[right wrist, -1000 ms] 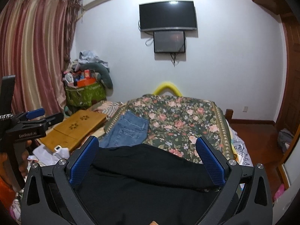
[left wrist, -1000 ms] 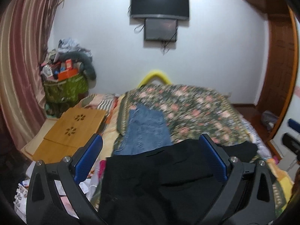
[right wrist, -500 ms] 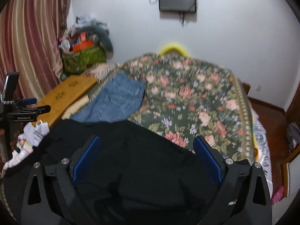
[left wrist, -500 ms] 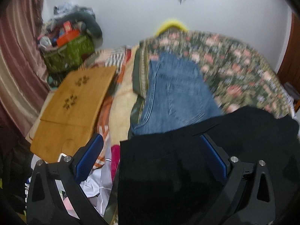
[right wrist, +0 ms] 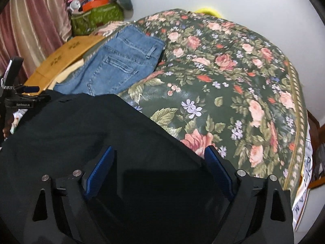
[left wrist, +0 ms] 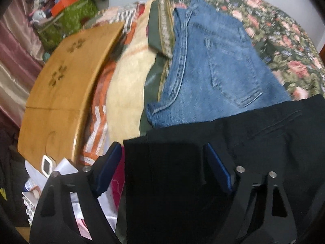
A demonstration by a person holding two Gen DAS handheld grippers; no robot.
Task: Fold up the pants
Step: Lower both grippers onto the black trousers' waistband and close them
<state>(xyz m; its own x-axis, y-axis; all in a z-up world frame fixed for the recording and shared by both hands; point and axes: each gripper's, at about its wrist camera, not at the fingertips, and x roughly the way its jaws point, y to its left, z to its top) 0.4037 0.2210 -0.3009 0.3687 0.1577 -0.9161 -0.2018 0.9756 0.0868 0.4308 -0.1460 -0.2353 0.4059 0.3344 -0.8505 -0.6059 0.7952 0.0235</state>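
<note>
Black pants point(left wrist: 254, 138) lie on the near part of the floral bedspread point(left wrist: 284, 40). My left gripper point(left wrist: 162, 158) is open, its blue pads on either side of the pants' left edge. In the right wrist view the black pants point(right wrist: 81, 126) fill the lower left. My right gripper point(right wrist: 160, 160) is open, low over the pants near their right edge. Neither gripper holds cloth. The left gripper's body point(right wrist: 18, 99) shows at the far left of the right wrist view.
Folded blue jeans point(left wrist: 213, 67) lie beyond the black pants; they also show in the right wrist view point(right wrist: 119, 63). A wooden lap table point(left wrist: 61, 93) and blankets sit left of the bed. A cluttered green basket point(right wrist: 97, 18) stands by the curtain.
Both grippers have tilted down and dropped toward the black pants. The wall and screens have left both views. Both stay open.
</note>
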